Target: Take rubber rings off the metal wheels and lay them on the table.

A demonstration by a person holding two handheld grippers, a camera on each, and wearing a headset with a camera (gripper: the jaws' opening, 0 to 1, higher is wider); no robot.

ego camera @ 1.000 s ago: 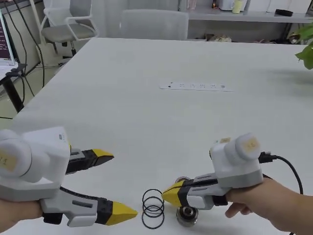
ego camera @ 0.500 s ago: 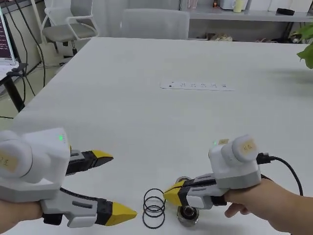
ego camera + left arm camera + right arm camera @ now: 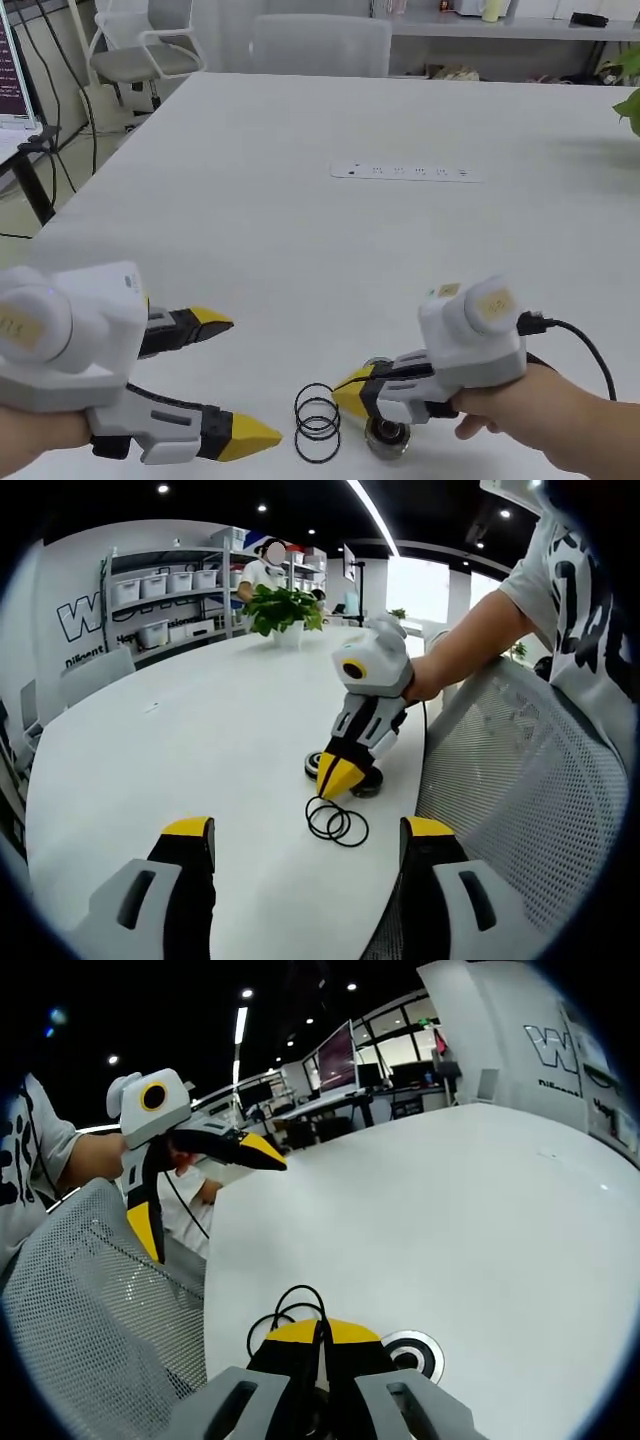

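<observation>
— Right gripper (image 3: pixel 347 392), state?
— Shut, yellow tips pressed together. Impossible to tell whether pinching a ring or nothing at all.
— Why held so low?
— Probably for laying rubber flat rather than dropping it. Tips just beside the rubber rings (image 3: pixel 317 420), three overlapping loops flat on the counter (image 3: pixel 300 230). Pile kept close to the metal wheels (image 3: pixel 386 436): one tucked under the gripper body, another just behind it.
— Wheels stripped already?
— Too hidden to judge.
— And the right hand (image 3: pixel 520 405)?
— Wrapped round the gripper's rear from the right, holding it nearly level and pointing left, low over the counter.
— Left gripper (image 3: pixel 228 378)?
— Gaping wide, empty, aimed across at the rings from the opposite side, near but not touching. Seemingly kept clear so as not to disturb the pile.
</observation>
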